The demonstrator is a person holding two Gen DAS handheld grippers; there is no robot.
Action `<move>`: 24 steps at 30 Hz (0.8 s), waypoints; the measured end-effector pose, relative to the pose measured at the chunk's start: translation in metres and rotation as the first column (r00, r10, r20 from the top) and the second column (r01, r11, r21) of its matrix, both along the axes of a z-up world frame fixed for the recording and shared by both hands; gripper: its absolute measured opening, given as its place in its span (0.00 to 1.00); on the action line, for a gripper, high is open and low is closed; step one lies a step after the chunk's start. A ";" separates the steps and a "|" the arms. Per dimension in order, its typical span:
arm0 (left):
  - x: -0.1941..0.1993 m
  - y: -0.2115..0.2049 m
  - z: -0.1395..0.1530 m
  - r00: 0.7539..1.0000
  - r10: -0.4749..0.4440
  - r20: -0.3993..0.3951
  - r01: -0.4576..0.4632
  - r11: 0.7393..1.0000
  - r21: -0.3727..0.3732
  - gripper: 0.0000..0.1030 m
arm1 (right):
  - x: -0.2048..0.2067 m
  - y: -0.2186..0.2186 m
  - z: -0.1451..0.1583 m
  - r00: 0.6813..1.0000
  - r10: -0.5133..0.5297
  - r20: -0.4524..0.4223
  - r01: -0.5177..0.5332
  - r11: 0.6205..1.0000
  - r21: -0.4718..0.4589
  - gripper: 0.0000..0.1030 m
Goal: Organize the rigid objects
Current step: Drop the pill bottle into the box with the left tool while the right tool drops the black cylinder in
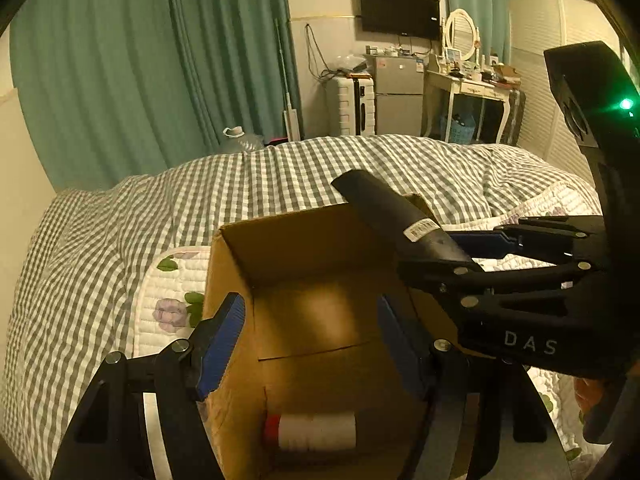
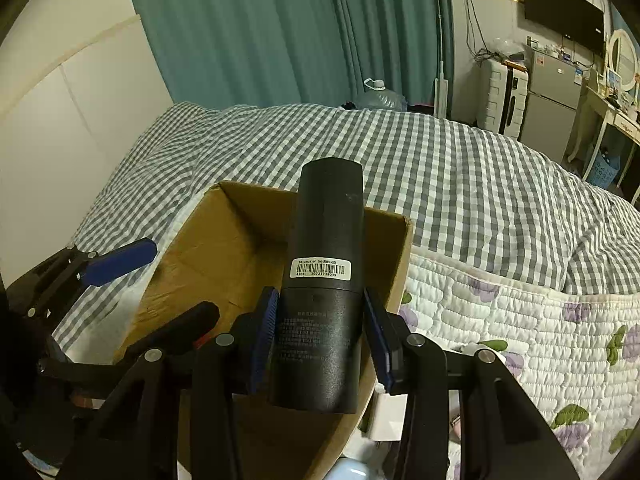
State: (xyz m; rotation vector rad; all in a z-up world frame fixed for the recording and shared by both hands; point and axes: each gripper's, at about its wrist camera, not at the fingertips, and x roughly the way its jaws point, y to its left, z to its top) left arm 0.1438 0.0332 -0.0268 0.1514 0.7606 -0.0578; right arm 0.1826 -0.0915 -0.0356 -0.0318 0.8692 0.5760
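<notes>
An open cardboard box [image 1: 316, 240] stands on the bed; it also shows in the right wrist view [image 2: 224, 248]. My right gripper [image 2: 320, 336] is shut on a black cylinder [image 2: 324, 280] with a barcode label and holds it tilted over the box's right rim; the cylinder also shows in the left wrist view [image 1: 396, 216]. My left gripper [image 1: 310, 336] is open with its fingers on either side of the box's left wall, one outside and one inside. A white bottle with a red cap [image 1: 312, 432] lies in the box.
The box sits on a bed with a grey checked cover [image 1: 280, 176] and a white floral quilt [image 2: 520, 320]. Green curtains, a suitcase, a small fridge and a dressing table stand beyond the bed.
</notes>
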 end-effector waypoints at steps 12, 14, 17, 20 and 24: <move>-0.036 -0.013 0.027 0.999 0.043 -0.006 -0.043 0.999 -0.029 0.71 | -0.025 -0.058 0.058 0.990 -0.102 0.095 0.094 0.992 0.078 0.74; -0.045 -0.026 0.034 0.999 0.031 0.004 -0.031 0.999 -0.034 0.72 | -0.034 -0.078 0.071 0.984 -0.134 0.121 0.126 0.989 0.071 0.81; -0.057 -0.052 0.043 1.000 0.008 0.018 -0.007 0.999 -0.050 0.72 | -0.047 -0.108 0.083 0.973 -0.176 0.146 0.172 0.984 0.041 0.82; -0.063 -0.078 0.046 1.000 -0.014 0.019 0.015 0.997 -0.080 0.72 | -0.055 -0.133 0.082 0.960 -0.231 0.160 0.229 0.973 0.031 0.82; -0.066 -0.116 0.035 0.999 -0.033 0.005 0.033 0.995 -0.093 0.72 | -0.062 -0.165 0.070 0.951 -0.263 0.163 0.269 0.963 -0.015 0.82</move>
